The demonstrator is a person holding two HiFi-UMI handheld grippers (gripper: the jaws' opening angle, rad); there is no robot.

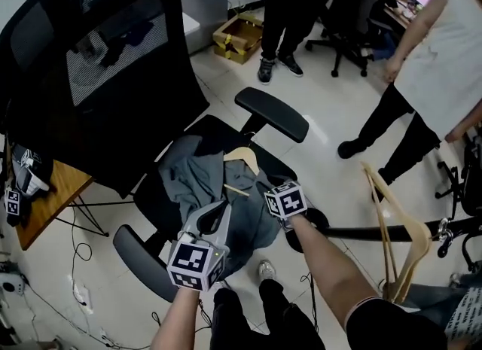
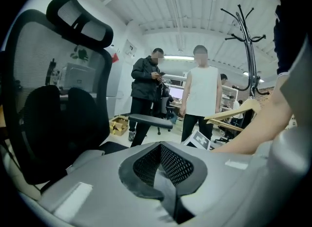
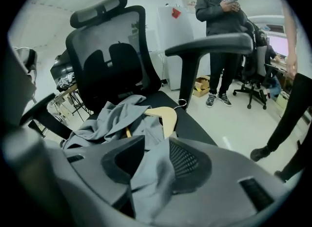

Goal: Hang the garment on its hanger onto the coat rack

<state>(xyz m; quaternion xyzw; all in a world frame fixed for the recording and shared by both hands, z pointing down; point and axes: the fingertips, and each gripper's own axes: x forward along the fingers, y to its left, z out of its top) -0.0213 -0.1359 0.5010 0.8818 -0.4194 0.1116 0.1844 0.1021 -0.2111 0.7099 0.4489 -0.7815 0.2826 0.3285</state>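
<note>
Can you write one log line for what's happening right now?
garment: on hanger, on chair seat | right hand-held gripper: open, garment between jaws | left hand-held gripper: shut, empty

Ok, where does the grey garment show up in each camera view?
Head view: the grey garment lies crumpled at centre, on the chair seat.
Left gripper view: not in it.
Right gripper view: left of centre and running down to bottom centre.
Shared landmark: the chair's black armrest.

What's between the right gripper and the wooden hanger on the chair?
Folds of the grey garment, one lying between the right gripper's parted jaws; the right gripper view shows it.
</note>
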